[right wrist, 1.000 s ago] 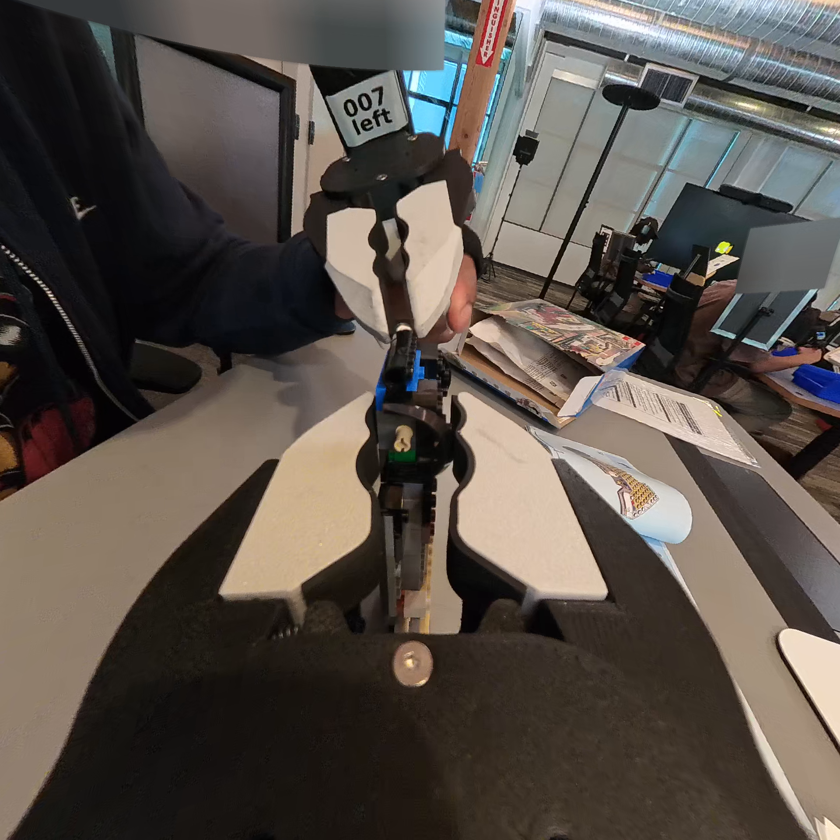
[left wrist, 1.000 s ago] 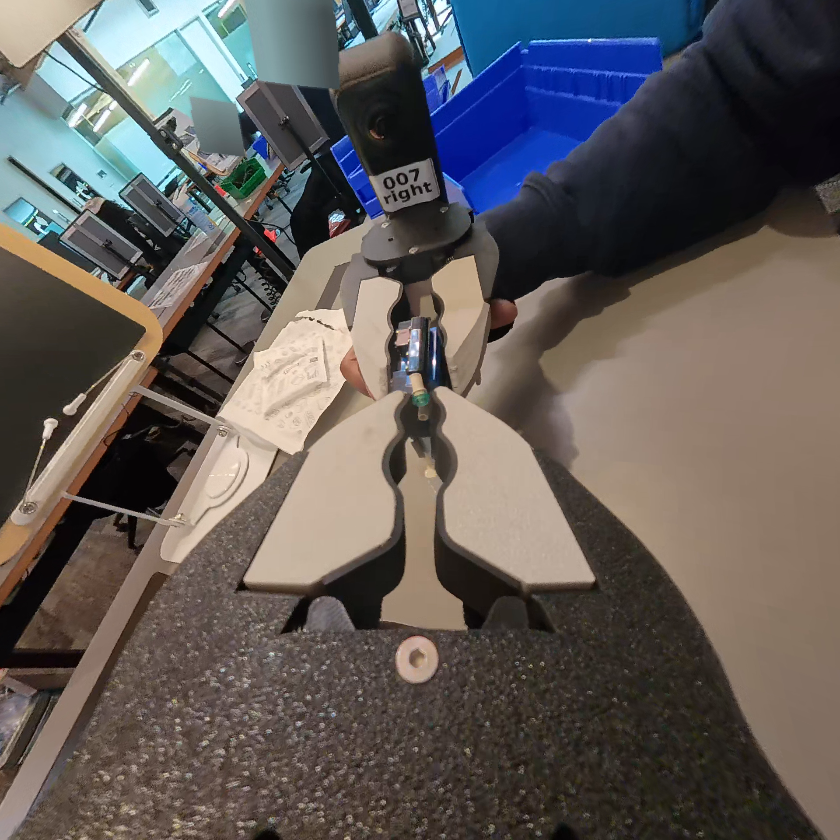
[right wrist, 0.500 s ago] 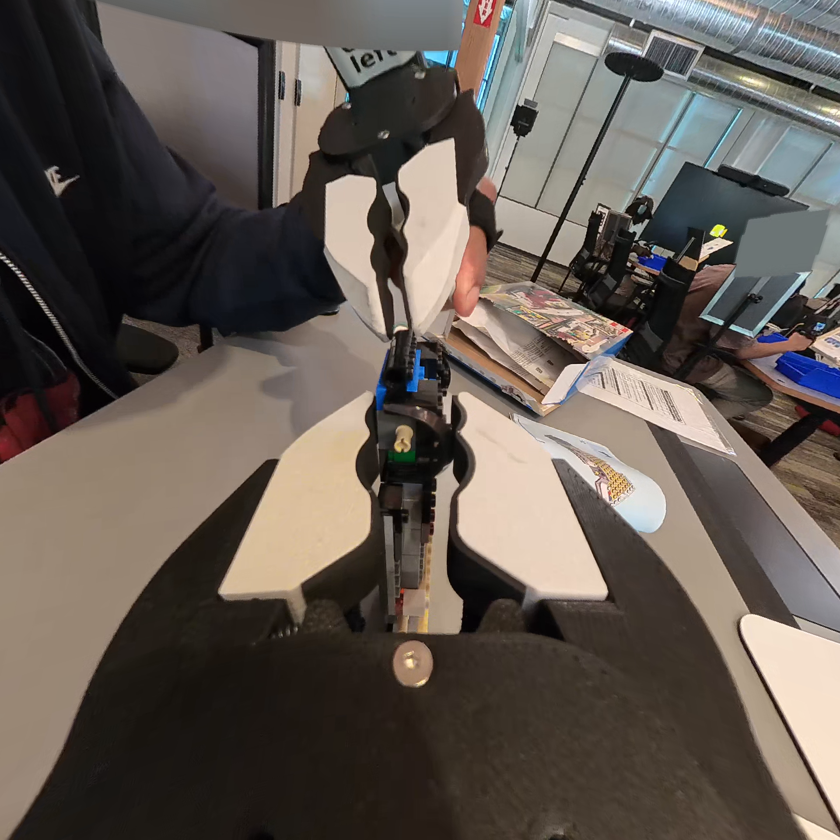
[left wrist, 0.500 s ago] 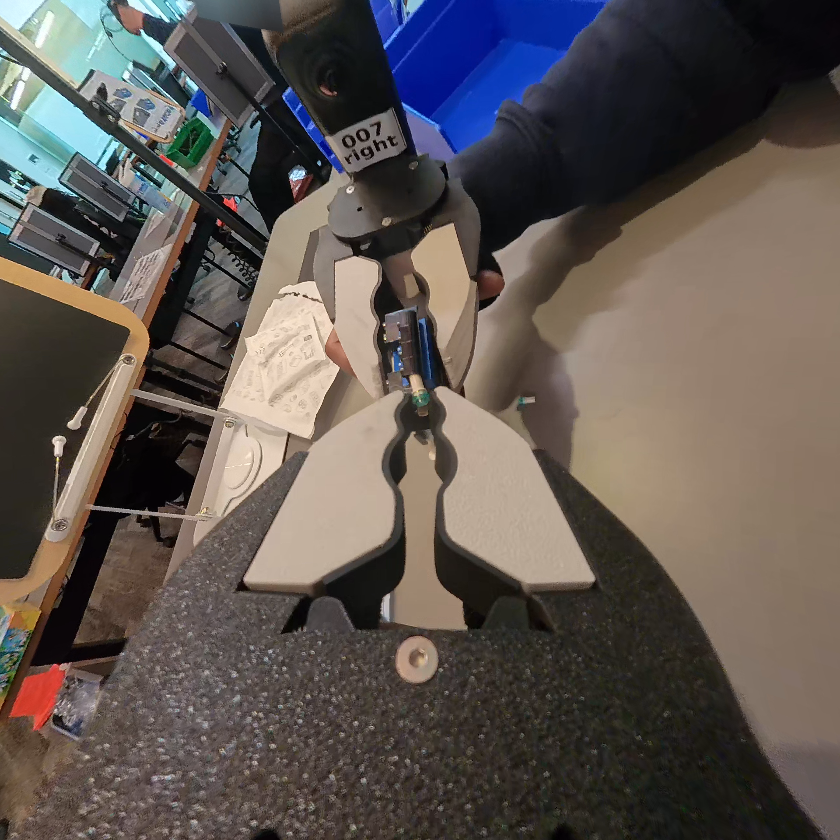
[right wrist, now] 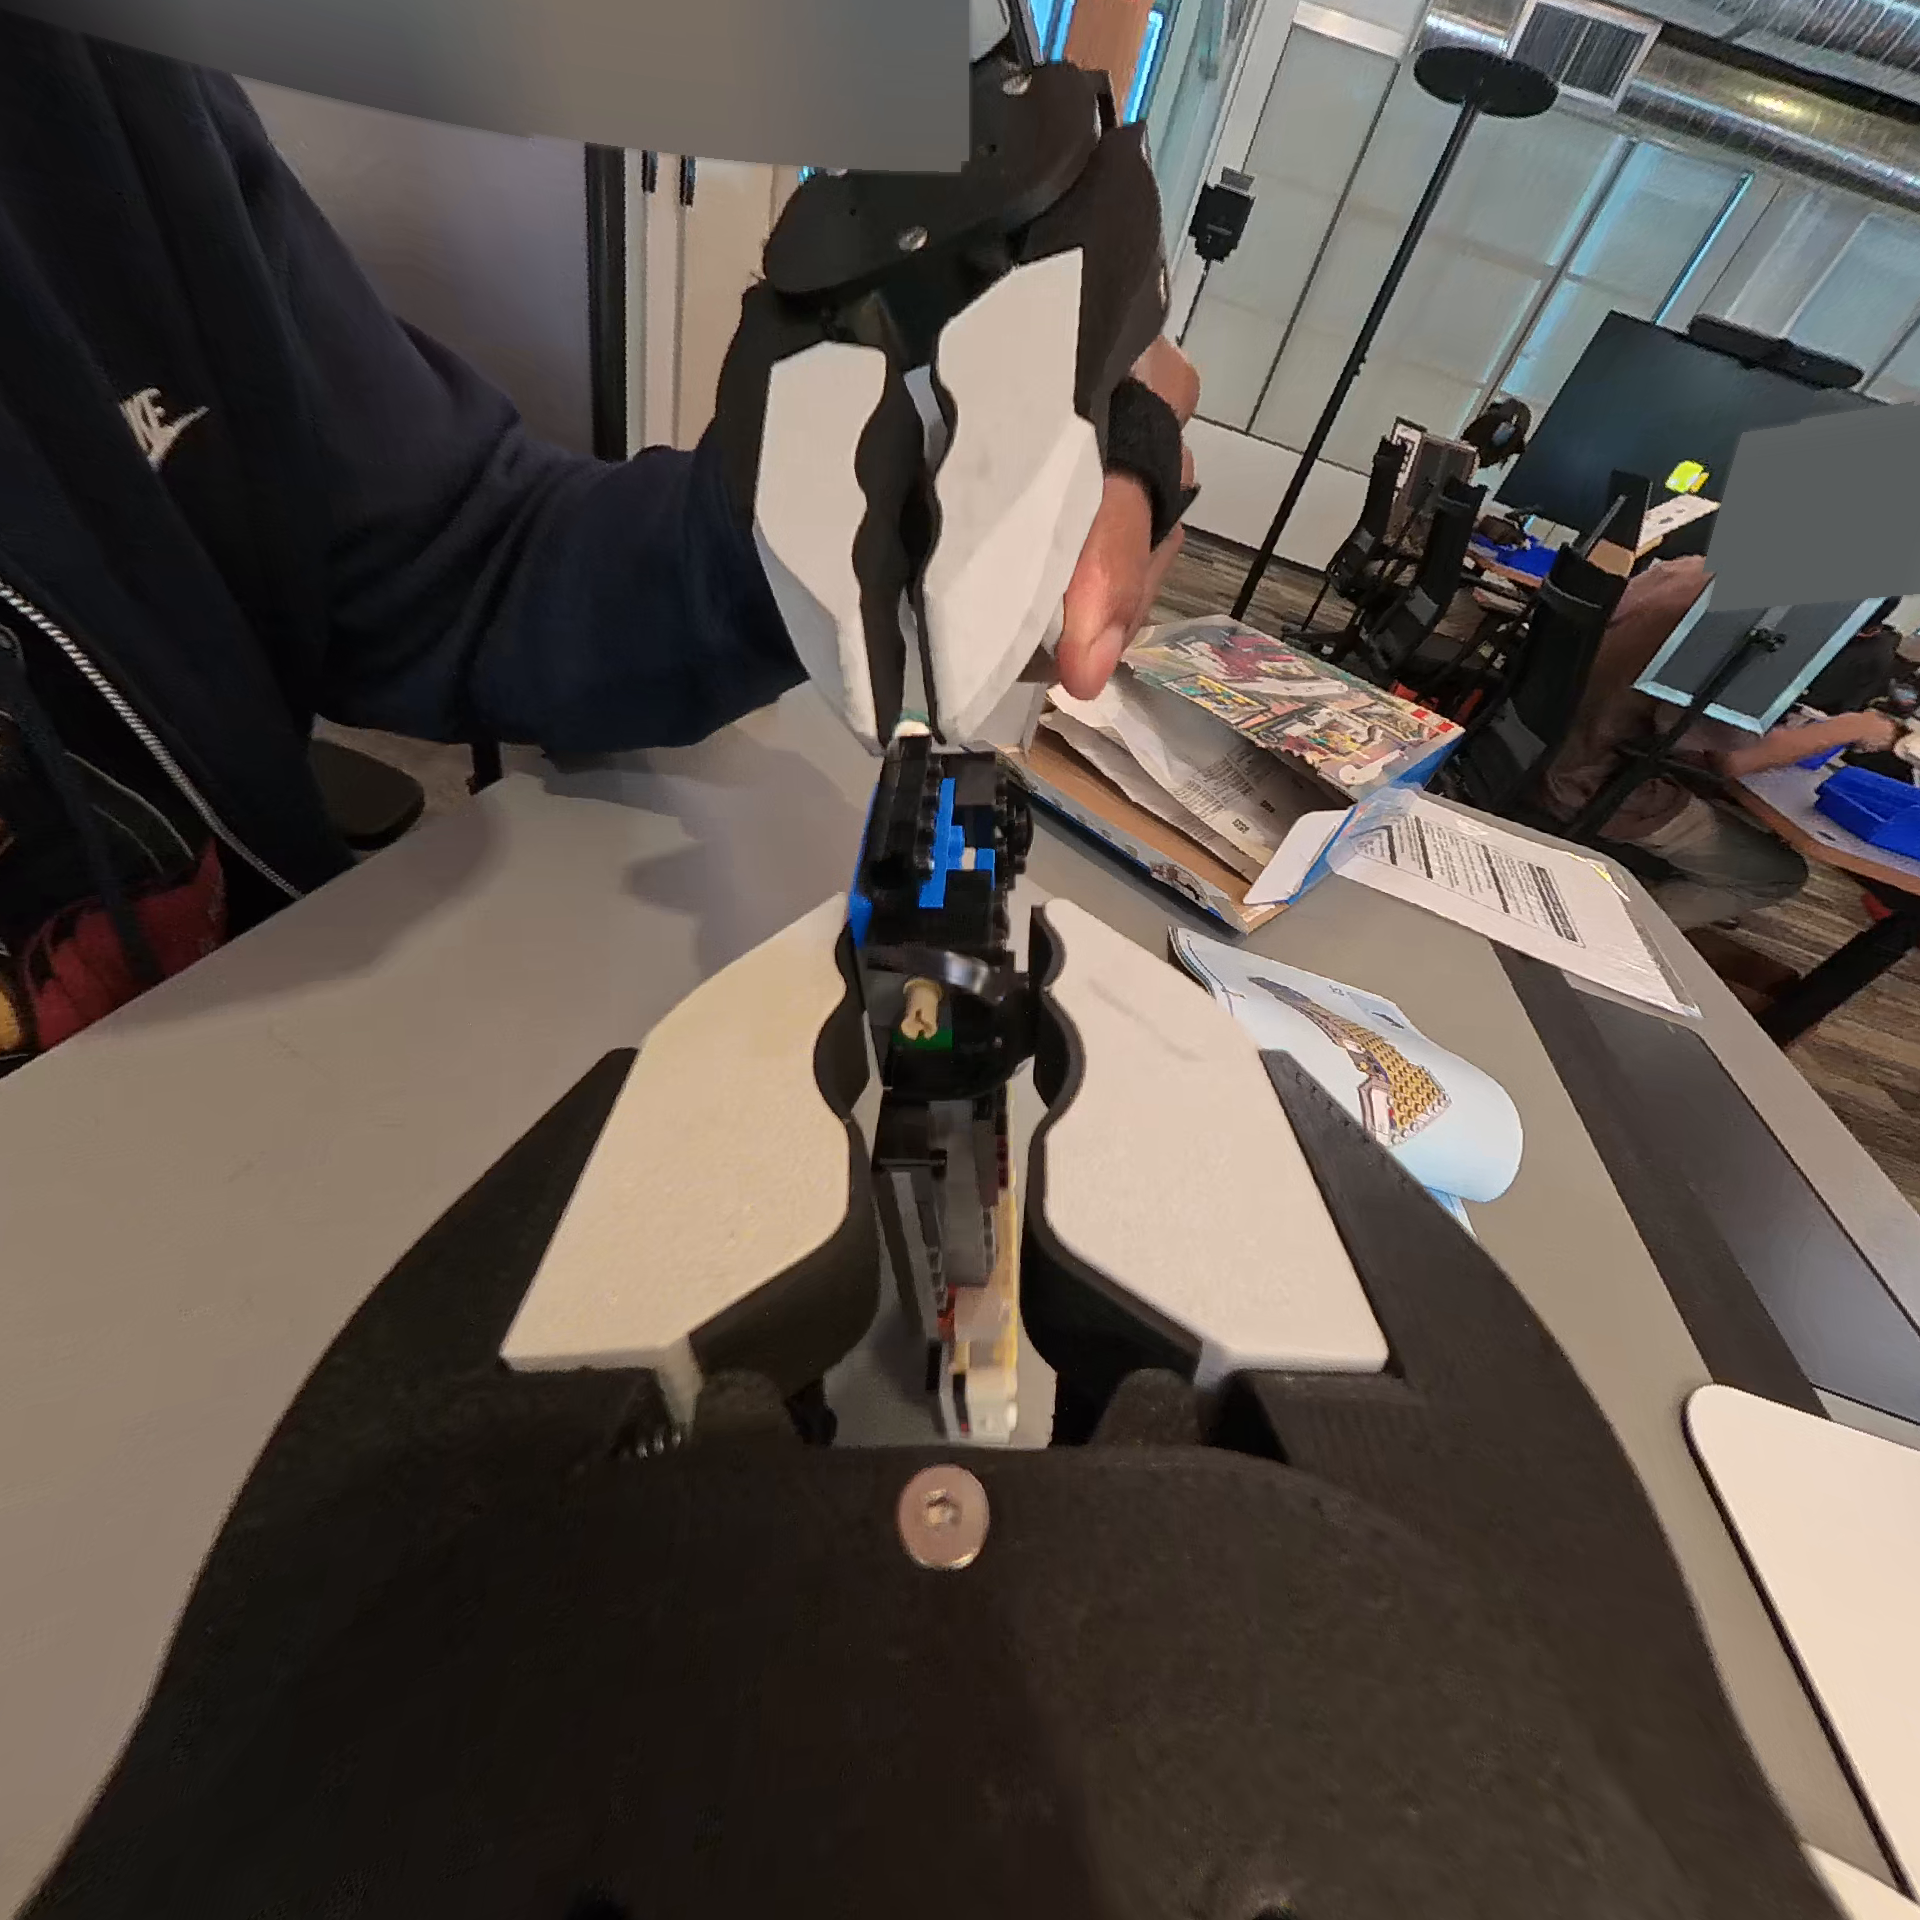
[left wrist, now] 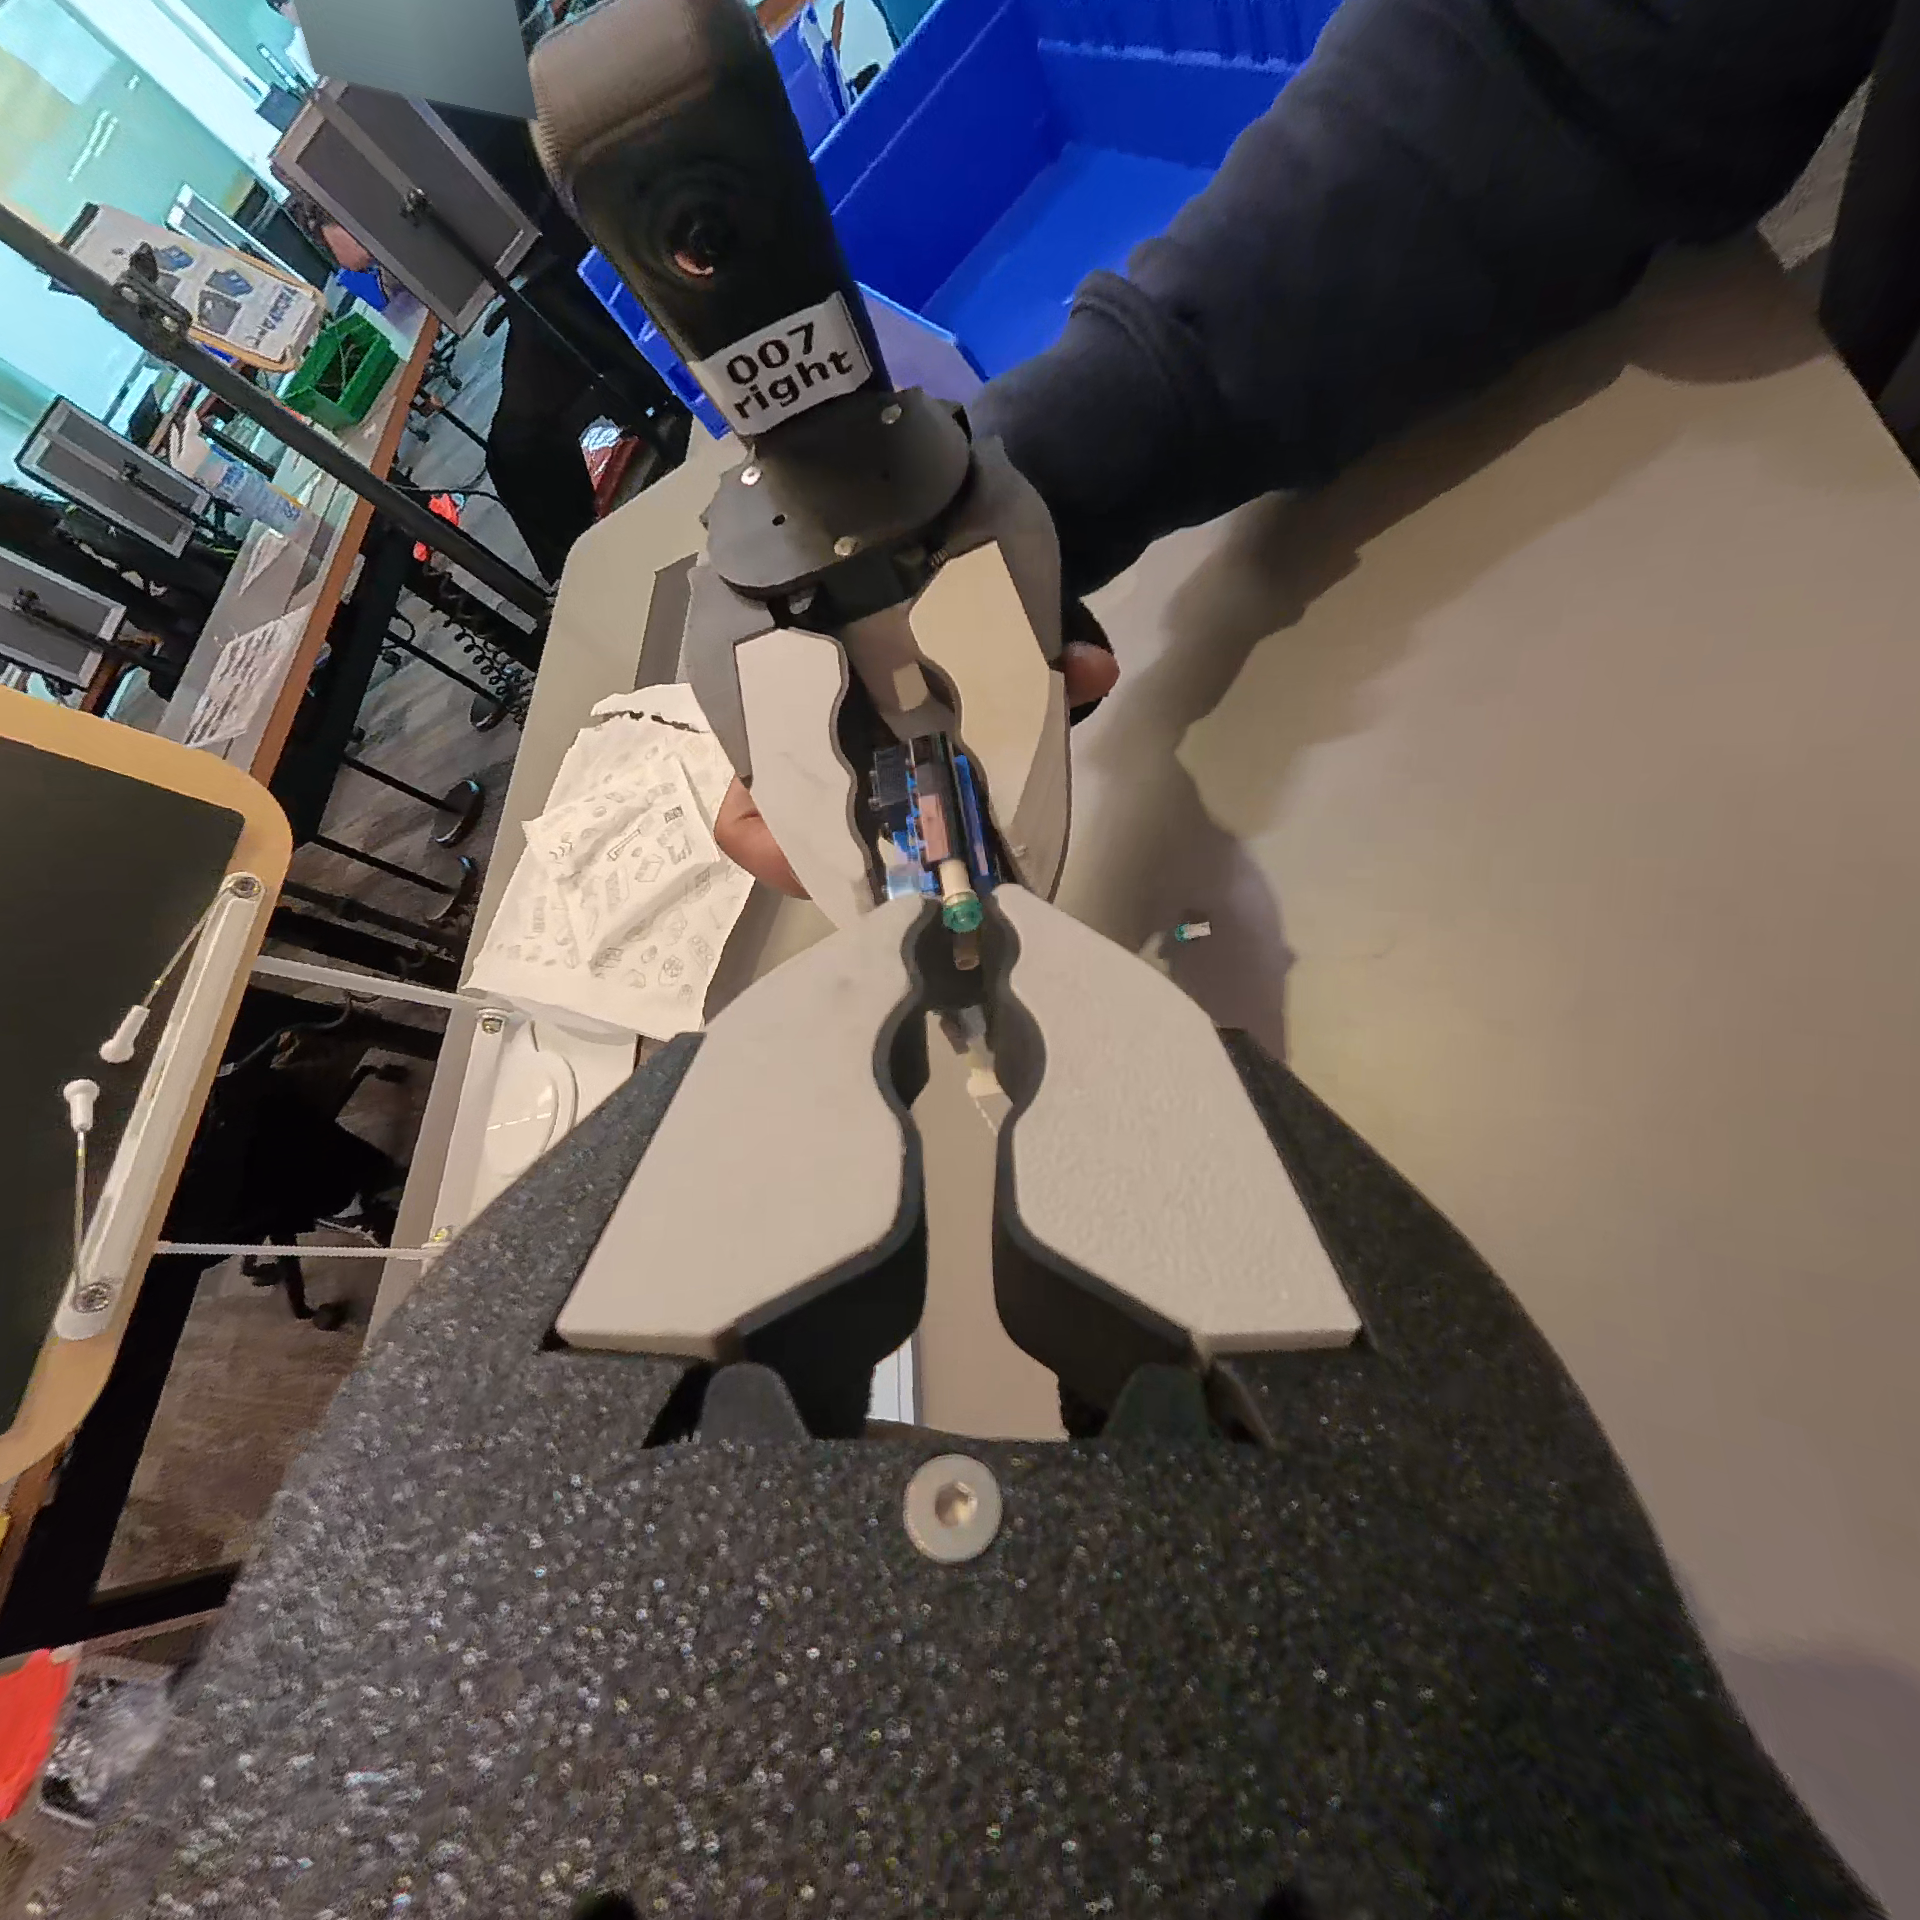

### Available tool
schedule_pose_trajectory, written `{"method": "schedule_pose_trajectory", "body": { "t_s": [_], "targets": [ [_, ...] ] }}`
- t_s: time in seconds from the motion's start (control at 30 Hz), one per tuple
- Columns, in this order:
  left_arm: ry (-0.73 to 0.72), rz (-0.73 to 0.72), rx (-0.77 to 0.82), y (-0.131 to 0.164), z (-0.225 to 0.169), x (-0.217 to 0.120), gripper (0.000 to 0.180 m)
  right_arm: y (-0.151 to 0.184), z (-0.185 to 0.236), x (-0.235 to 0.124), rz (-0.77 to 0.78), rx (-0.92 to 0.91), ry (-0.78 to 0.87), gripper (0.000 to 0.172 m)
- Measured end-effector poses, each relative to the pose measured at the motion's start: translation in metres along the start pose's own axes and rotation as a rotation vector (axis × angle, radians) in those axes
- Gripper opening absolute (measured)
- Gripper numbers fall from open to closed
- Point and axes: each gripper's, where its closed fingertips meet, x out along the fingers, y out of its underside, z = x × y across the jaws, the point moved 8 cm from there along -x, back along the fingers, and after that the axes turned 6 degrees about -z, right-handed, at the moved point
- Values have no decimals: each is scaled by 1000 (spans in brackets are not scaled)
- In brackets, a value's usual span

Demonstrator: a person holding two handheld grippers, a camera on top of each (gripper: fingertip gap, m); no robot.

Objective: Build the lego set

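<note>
right wrist view showed your right gripper [right wrist: 940,997] clenched on a black and blue brick model [right wrist: 940,935], both pads pressed against its sides, with the model running back between the fingers and its studded front end sticking out past the tips. a tan pin [right wrist: 920,1013] with a green piece beneath it sat in a black arch on the model's top.

your left gripper [left wrist: 961,940] was closed on a small peg with a green collar [left wrist: 961,916], its tips pinched together around it. in the right wrist view that gripper [right wrist: 914,727] came down from above, and the peg's pale end just touched the front top edge of the model. left wrist view had the green collar right at the mouth of the model, held up off the grey surface [left wrist: 1558,935].

a second small green and white piece [left wrist: 1190,928] lay loose on the surface just beside your grippers. an open cardboard box [right wrist: 1247,769] and a building booklet [right wrist: 1382,1081] lay further off, and a blue bin [left wrist: 1039,187] stood behind your right sleeve.

the risk here was the thin hold on the peg: it was held only at the fingertips, so any sideways push against the model could twist it out and drop it. pressing off-centre could also lever the model in your right gripper, since much of it overhung the pads. whether the peg was lined up with a hole could not be told.
</note>
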Motion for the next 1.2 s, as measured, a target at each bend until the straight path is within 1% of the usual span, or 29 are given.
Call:
{"method": "schedule_pose_trajectory", "body": {
  "t_s": [0.03,0.2,0.3,0.5,0.67,0.9,1.2],
  "targets": [
    [-1,-5,-11,0,0,0,7,0,0,0,9,1,2,28],
    [-13,-24,-63,4,2,0,7,-3,-2,1,86,0,30,27],
    [-22,-59,-98,7,2,0,7,-3,-2,1,102,-10,52,28],
    [-36,-100,-142,14,3,0,7,-2,-1,3,92,5,54,28],
    [-15,-191,-200,16,5,0,7,-1,-1,4,97,10,56,27],
    [8,-245,-235,20,6,1,7,-2,1,5,90,9,47,26],
    [32,-401,-313,34,8,1,7,-2,1,4,66,18,50,25]
  ]
}}
